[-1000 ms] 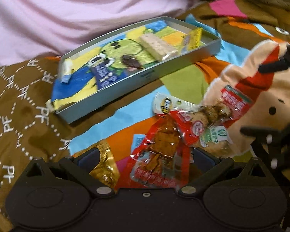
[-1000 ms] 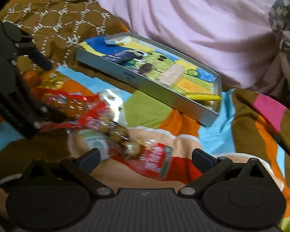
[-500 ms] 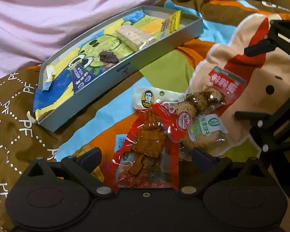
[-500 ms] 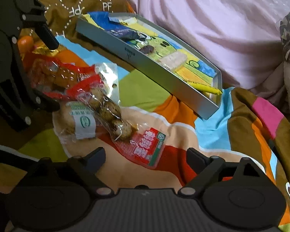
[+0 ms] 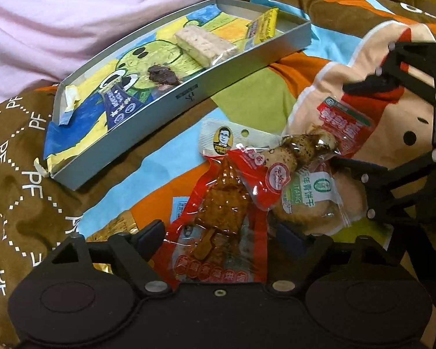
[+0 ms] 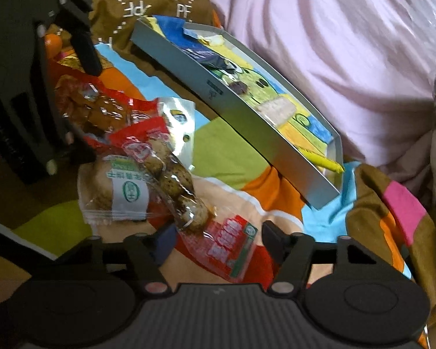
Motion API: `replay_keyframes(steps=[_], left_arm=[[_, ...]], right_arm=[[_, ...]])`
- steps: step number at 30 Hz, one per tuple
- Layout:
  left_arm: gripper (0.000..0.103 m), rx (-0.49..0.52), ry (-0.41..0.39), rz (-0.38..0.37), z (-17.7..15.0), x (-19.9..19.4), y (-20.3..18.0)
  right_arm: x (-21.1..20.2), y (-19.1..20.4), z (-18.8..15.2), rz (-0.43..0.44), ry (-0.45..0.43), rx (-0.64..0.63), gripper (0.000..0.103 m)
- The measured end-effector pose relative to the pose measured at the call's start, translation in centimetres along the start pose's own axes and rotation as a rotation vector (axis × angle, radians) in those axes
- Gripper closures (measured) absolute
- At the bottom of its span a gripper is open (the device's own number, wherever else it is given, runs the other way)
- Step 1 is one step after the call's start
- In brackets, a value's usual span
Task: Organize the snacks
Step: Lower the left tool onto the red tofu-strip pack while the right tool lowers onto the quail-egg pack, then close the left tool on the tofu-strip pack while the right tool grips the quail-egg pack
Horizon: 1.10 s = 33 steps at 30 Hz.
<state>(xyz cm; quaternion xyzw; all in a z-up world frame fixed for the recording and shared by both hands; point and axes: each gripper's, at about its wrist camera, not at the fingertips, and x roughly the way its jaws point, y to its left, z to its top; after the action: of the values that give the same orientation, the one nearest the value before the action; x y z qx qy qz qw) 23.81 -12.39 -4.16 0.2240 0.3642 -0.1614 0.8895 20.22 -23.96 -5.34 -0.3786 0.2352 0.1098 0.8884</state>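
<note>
Both grippers' jaws have just been closing w/ packets between them, left gripper (image 5: pixel 218 234) straddling red tofu packet (image 5: pixel 221 221), right gripper (image 6: pixel 215 235) straddling egg packet (image 6: pixel 189 192), pads not yet pressing, near tray (image 5: pixel 189 99); next: finishing pinch, lifting into tray.

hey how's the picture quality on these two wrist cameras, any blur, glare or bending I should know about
Left wrist view: fairly sharp, dim warm light; fisheye bows the grey tray into a curve; glare spots on the red snack packet. Right wrist view: softer, with slight motion smear, strongest on the pink bedding; the left gripper's body fills a dark, underexposed left edge; glare on the clear egg packet.
</note>
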Motion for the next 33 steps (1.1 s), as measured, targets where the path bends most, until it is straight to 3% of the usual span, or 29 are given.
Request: replay_keyframes(steps=[6,11,16,22,29,33], left_arm=[[0.024,-0.071,0.009,-0.012,0.2,0.1,1.0],[0.026,-0.133,0.018,-0.007,0.3,0.0,1.3],[0.028,-0.213,0.037,-0.001,0.1,-0.5,1.9],[0.031,-0.384,0.073,-0.016,-0.8,-1.4,3.3],[0.032,-0.42,0.091,-0.042,-1.5,-2.5,3.5],[0.03,-0.412,0.091,-0.049,-1.7,-2.6,3.6]], right_arm=[[0.2,0.3,0.0,0.036,-0.005,-0.016,0.053],[0.1,0.2,0.2,0.096,0.006,0.006,0.08],[-0.1,-0.3,0.2,0.113,0.011,0.06,0.08],[-0.7,-1.2,0.5,0.144,0.012,0.123,0.081],[-2.4,-2.7,1.1,0.248,0.014,0.275,0.082],[-3.4,-2.6,1.2,0.266,-0.004,0.284,0.088]])
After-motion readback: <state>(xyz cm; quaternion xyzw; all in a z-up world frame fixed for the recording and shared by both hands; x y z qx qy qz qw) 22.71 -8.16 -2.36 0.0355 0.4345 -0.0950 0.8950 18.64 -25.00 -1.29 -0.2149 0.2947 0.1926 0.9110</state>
